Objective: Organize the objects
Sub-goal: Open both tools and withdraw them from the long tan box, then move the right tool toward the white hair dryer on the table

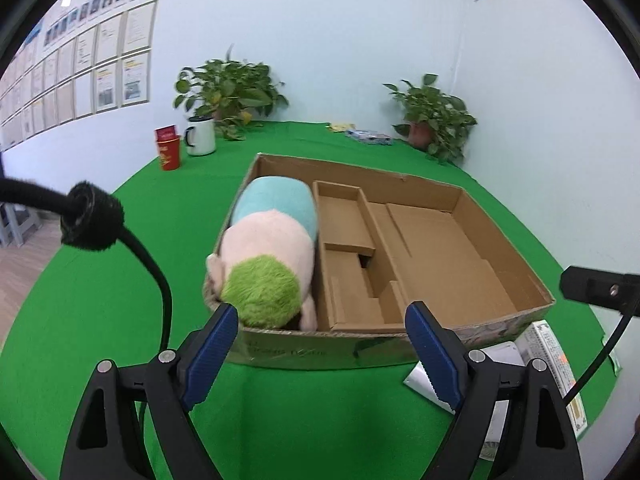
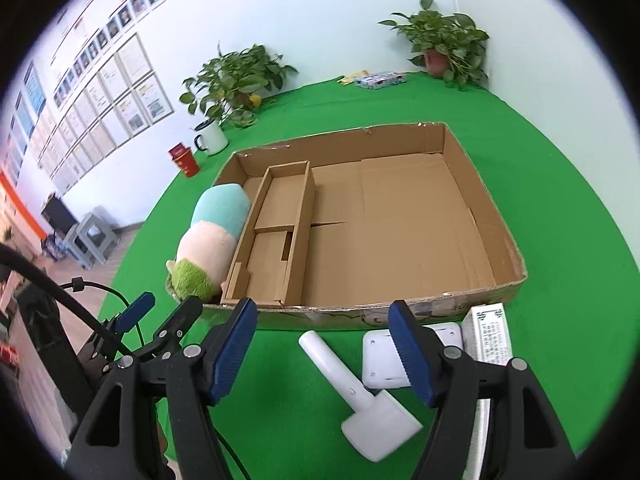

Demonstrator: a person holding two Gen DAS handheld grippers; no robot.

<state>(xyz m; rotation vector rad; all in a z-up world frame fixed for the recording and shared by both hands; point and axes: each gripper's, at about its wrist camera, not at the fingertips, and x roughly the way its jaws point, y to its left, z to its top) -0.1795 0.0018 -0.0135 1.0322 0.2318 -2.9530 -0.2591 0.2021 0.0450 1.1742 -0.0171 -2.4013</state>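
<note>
A shallow cardboard box (image 1: 424, 188) (image 2: 460, 152) lies on the green table. Its narrow left compartment holds a plush toy (image 1: 272, 248) (image 2: 212, 232), coloured blue, pink and green and lying lengthwise. My left gripper (image 1: 320, 320) (image 2: 162, 314) stands open just in front of the box's near wall, with nothing between its fingers. My right gripper (image 2: 323, 312) is open too, above a white handled tool (image 2: 360, 392) that lies on the cloth before the box. Beside that tool are a flat white device (image 2: 380, 356) and a white printed carton (image 2: 490, 332) (image 1: 552, 356).
At the back left stand a red cup (image 1: 168, 154) and a white mug (image 1: 200, 136) by a potted plant (image 1: 230, 92). Another plant (image 1: 434, 116) and a small blue packet (image 1: 368, 136) sit at the back right. The table's left edge drops to the floor.
</note>
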